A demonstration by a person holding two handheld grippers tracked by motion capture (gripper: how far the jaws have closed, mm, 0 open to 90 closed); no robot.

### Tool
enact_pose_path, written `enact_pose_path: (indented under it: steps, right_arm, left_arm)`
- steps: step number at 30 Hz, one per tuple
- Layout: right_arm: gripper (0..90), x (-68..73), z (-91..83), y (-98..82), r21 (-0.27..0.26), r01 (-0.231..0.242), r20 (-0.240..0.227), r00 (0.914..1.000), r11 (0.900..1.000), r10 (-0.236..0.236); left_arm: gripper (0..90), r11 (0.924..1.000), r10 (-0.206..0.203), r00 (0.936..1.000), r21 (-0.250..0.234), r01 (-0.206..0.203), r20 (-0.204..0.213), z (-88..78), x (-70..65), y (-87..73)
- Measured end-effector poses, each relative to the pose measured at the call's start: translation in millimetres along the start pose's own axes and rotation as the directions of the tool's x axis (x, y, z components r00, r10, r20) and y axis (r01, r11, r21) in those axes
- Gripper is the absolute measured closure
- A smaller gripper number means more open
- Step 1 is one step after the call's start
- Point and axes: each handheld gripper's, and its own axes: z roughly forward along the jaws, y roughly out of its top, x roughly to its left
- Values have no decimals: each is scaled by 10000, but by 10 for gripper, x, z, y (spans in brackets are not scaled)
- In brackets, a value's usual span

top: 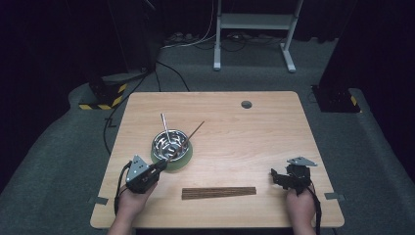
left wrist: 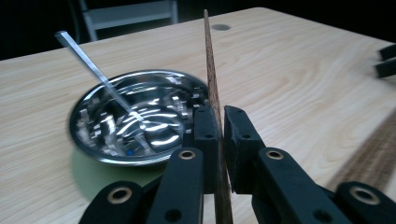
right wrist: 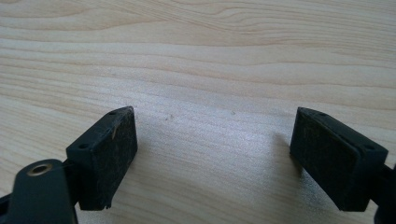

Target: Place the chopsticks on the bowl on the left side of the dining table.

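Left tool [left wrist: 220,135] grips thin, dark-brown, prob. wooden stick [left wrist: 211,70].

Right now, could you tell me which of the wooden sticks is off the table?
The stick clamped in the left gripper, slanting up beside the bowl. The other sticks lie flat in a row near the table's front edge.

Glossy mirror-bright metal bowl [left wrist: 140,119], dark matt wooden stick [left wrist: 212,79], pale smooth wood-grain table [left wrist: 303,79], matt black plastic left tool [left wrist: 221,140]
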Motion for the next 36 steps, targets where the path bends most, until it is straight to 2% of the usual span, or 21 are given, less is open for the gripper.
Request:
enact_pose_path:
  steps: [1, 2, 5, 6, 8, 11, 12, 13, 20, 23, 29, 30, 31, 32, 35, 36]
  right_arm:
    - [145, 0, 1, -1, -10, -1, 4, 10000, 10000, 1]
    - [145, 0, 1, -1, -10, -1, 4, 10000, 10000, 1]
    - [145, 0, 0, 0, 1, 9, -4, 10000, 10000, -9]
    - [145, -1, 0, 0, -2, 21, 0, 10000, 10000, -21]
    - [145, -1, 0, 0, -1, 23, 1, 10000, 10000, -23]
    - [145, 0, 0, 0, 1, 12, -5, 10000, 10000, -12]
    - [144, -1, 0, 0, -4, 25, -6, 10000, 10000, -25]
    - [144, 4, 0, -1, 5, -17, -12, 10000, 10000, 17]
    - [145, -2, -7, 1, 77, 68, -72, 10000, 9999, -68]
    - [144, 0, -6, 1, 75, 62, -75, 10000, 10000, -62]
    - [145, 0, -8, 1, 79, 65, -105, 9999, 9999, -64]
    - [145, 0, -6, 2, 54, 81, -99, 9999, 10000, -81]
    - [145, 0, -6, 2, 54, 81, -99, 9999, 10000, -81]
    - [145, 2, 0, 0, -20, 73, -52, 10000, 10000, -74]
    - [145, 4, 4, -1, -67, 70, -23, 10000, 10000, -70]
    - [145, 3, 2, -1, -49, 73, -35, 10000, 10000, -73]
  left_arm:
    - [840, 9999, 170, 9996, 21, -170, -246, 16, 74, 8]
    - [840, 9999, 170, 9996, 21, -170, -246, 16, 74, 8]
    - [840, 9999, 159, 9973, 64, -155, -716, 39, 186, 15]
    - [840, 10000, -20, 9962, -48, 16, -868, 50, 205, 13]
    - [840, 10000, -50, 9947, -68, 43, -1024, 53, 252, 14]
    - [840, 9997, -219, 9926, 89, 231, -1192, 73, 341, -25]
    - [839, 9996, -165, 9921, 218, 193, -1244, 77, 363, -43]
    - [839, 9993, -307, 9910, 188, 335, -1302, 90, 370, -58]
    - [839, 9992, -203, 9930, 328, 243, -1162, 119, 378, -80]
    - [839, 9984, -402, 9928, 355, 445, -1133, 141, 388, -88]
    - [838, 9980, -353, 9939, 479, 405, -1049, 158, 383, -101]
    - [837, 9975, -590, 9927, 324, 627, -1052, 172, 370, -103]
    - [837, 9975, -590, 9927, 324, 627, -1052, 172, 370, -103]
    - [837, 9980, -403, 9939, 452, 451, -1025, 164, 378, -103]
    - [831, 9981, -405, 9940, 417, 449, -1013, 162, 371, -103]
    - [827, 9982, -245, 9947, 516, 297, -996, 153, 379, -100]
